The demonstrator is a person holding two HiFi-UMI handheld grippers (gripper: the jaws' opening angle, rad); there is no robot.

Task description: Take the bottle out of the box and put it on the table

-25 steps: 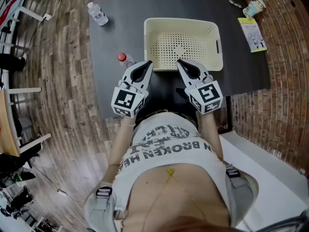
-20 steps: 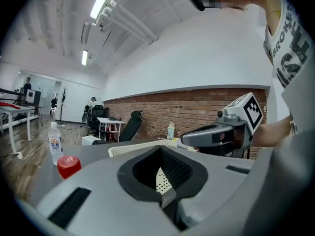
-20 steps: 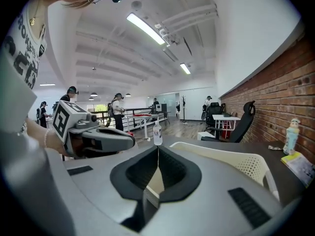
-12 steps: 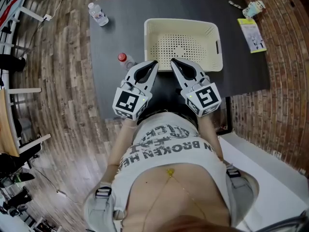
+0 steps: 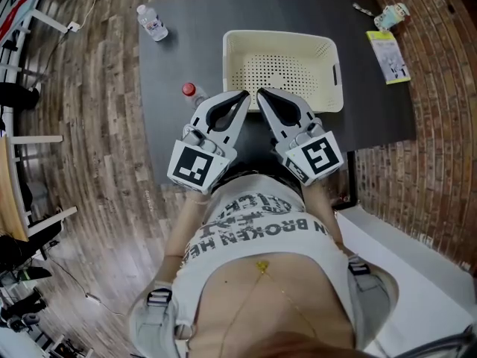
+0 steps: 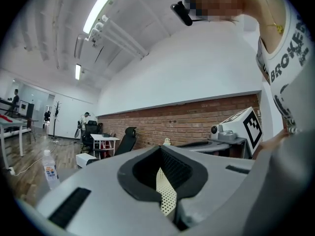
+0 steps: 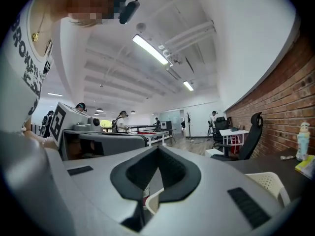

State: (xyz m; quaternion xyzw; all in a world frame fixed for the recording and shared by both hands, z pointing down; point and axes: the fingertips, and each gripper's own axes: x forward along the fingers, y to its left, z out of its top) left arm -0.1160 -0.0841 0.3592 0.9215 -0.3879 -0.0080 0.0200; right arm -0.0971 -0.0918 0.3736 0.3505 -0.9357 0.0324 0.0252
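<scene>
The cream perforated box (image 5: pixel 328 47) stands on the dark table (image 5: pixel 186 51), and no bottle shows inside it. A red-capped bottle (image 5: pixel 191 91) stands on the table left of the box. A second clear bottle (image 5: pixel 151 21) stands at the far left corner. My left gripper (image 5: pixel 245 95) and right gripper (image 5: pixel 260 94) hover side by side over the box's near rim, tips almost touching each other. Both are shut and hold nothing. In the left gripper view the shut gripper (image 6: pixel 160 151) frames a strip of the box (image 6: pixel 167 193). The right gripper (image 7: pixel 158 149) frames the box rim (image 7: pixel 152 200).
A yellow booklet (image 5: pixel 388 53) and a small pale figurine (image 5: pixel 393 11) lie at the table's far right corner. Wooden floor surrounds the table, with a brick-patterned strip on the right. Office chairs and desks (image 6: pixel 106 141) stand far off in the room.
Both grippers have risen and swung inward. Their tips, apart a second ago at the box's near rim, now sit close together.
</scene>
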